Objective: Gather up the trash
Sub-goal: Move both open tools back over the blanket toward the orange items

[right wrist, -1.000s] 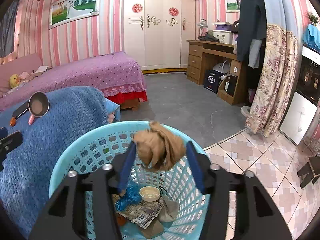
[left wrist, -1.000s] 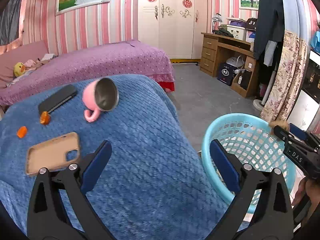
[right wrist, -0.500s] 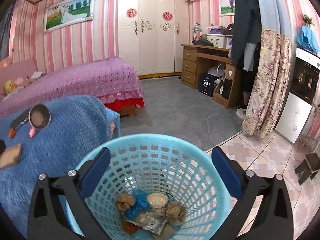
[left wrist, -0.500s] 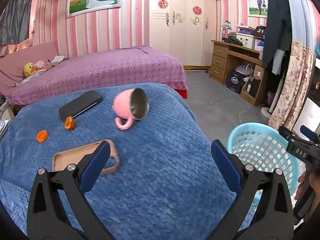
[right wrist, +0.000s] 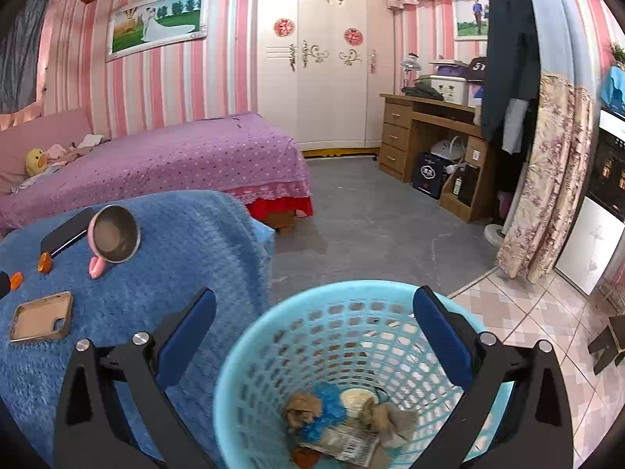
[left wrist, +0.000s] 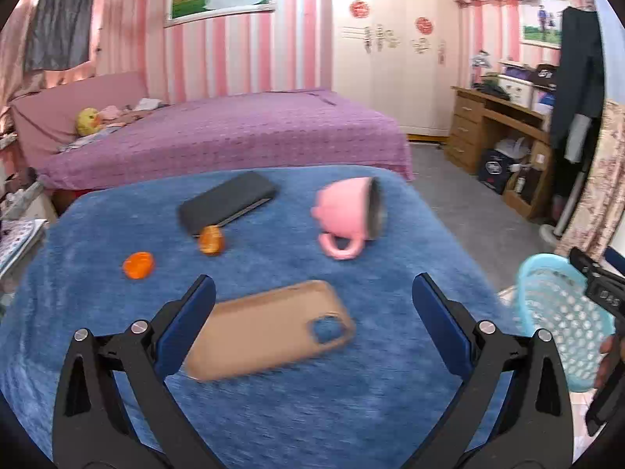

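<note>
My left gripper [left wrist: 312,316] is open and empty, hovering over the blue blanket [left wrist: 273,410]. Beyond its fingertips lie two orange scraps, one [left wrist: 137,265] at the left and one [left wrist: 211,239] by a black phone. My right gripper [right wrist: 312,324] is open and empty above the light blue basket [right wrist: 273,351]. The basket holds crumpled brown paper [right wrist: 302,414], a blue wrapper [right wrist: 326,406], a printed packet [right wrist: 343,443] and a small cup [right wrist: 355,398]. The basket also shows at the right of the left wrist view [left wrist: 558,312].
A tan phone case [left wrist: 269,328] lies between the left fingers. A pink mug [left wrist: 349,217] lies on its side, and a black phone [left wrist: 226,201] sits behind. A purple bed [left wrist: 234,133], a wooden desk [right wrist: 429,136] and a grey floor [right wrist: 371,226] lie beyond.
My right gripper opened and dropped the crumpled brown paper into the basket. My left gripper swung left over the blanket, so the orange scraps and phone case are now ahead of it.
</note>
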Demonstrator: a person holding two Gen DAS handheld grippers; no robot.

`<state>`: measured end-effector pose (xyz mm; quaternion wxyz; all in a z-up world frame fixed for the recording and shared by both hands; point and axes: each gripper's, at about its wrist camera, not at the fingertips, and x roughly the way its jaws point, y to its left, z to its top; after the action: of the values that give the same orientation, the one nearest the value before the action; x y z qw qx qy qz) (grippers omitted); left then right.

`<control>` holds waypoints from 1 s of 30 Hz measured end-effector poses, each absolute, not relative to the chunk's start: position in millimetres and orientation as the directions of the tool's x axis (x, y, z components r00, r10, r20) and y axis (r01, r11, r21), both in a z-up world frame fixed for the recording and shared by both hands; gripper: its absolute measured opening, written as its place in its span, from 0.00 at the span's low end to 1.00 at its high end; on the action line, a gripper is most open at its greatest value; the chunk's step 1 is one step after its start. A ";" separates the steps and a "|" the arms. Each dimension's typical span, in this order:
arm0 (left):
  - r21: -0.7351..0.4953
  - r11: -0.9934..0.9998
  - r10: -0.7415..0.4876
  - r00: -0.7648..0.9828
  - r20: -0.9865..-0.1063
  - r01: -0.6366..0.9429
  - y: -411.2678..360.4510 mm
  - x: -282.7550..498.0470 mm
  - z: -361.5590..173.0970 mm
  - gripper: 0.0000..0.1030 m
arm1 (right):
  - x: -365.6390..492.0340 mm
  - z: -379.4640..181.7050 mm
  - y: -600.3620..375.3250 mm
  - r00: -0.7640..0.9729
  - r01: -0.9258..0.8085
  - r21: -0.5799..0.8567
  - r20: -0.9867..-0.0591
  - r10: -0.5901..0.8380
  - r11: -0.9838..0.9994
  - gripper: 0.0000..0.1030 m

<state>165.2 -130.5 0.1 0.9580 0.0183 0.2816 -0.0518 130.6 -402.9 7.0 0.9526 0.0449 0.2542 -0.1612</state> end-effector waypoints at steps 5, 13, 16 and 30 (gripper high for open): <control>-0.008 0.999 -0.034 0.831 -0.555 0.036 -93.4 182.8 -4.1 0.95 | 144.7 4.8 -378.7 0.823 0.295 -0.010 -0.505 -0.259 0.956 0.96; -0.007 0.999 0.030 0.821 -0.571 -0.041 -38.2 198.5 -7.8 0.95 | 161.8 1.7 -336.1 0.842 0.225 -0.013 -0.501 -0.200 0.974 0.96; -0.005 0.998 0.046 0.815 -0.578 -0.060 -24.0 202.1 -11.1 0.95 | 165.6 -2.1 -322.0 0.840 0.201 -0.037 -0.507 -0.192 0.979 0.96; -0.067 0.988 0.070 0.784 -0.617 -0.141 33.6 224.8 -26.4 0.94 | 188.2 -12.0 -268.5 0.826 0.093 -0.096 -0.549 -0.130 0.991 0.96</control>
<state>224.8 33.6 -26.4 0.9429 -0.0549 0.3237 0.0561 188.2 -268.5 -12.0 0.9549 -0.0324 0.2894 -0.0583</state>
